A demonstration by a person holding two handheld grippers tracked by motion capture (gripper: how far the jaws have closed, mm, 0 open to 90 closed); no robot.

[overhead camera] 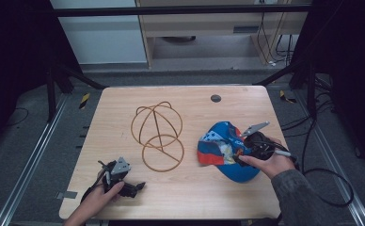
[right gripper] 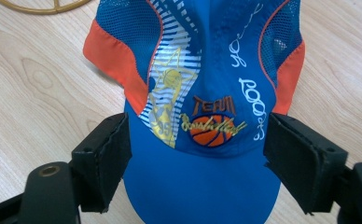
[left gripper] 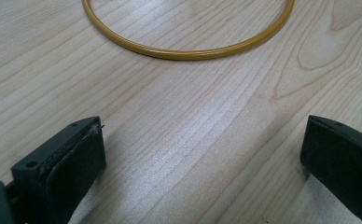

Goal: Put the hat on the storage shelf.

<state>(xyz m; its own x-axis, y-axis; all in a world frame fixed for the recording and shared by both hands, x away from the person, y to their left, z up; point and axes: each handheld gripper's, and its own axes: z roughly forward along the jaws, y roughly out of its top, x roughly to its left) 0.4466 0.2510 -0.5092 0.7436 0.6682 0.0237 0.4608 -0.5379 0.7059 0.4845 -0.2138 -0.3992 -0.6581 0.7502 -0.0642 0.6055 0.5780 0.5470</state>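
Observation:
A blue cap (overhead camera: 223,150) with orange side panels and a basketball emblem (right gripper: 207,84) sits at the table's right. My right gripper (overhead camera: 239,151) comes at it from the right. Its two black pads (right gripper: 195,135) press the cap's sides where the brim meets the crown, and the crown looks raised off the wood. A gold wire hat frame (overhead camera: 157,136) lies in the middle of the table; a ring of the frame (left gripper: 188,53) shows ahead of my left gripper (left gripper: 202,140). That left gripper (overhead camera: 136,187) rests near the front left edge, jaws wide apart over bare wood.
The wooden table (overhead camera: 185,197) has a dark round grommet (overhead camera: 215,98) near its far edge and a strip of tape (overhead camera: 65,194) at the front left corner. Cables (overhead camera: 321,183) trail on the floor to the right. A corner of the wire frame (right gripper: 44,7) lies beyond the cap.

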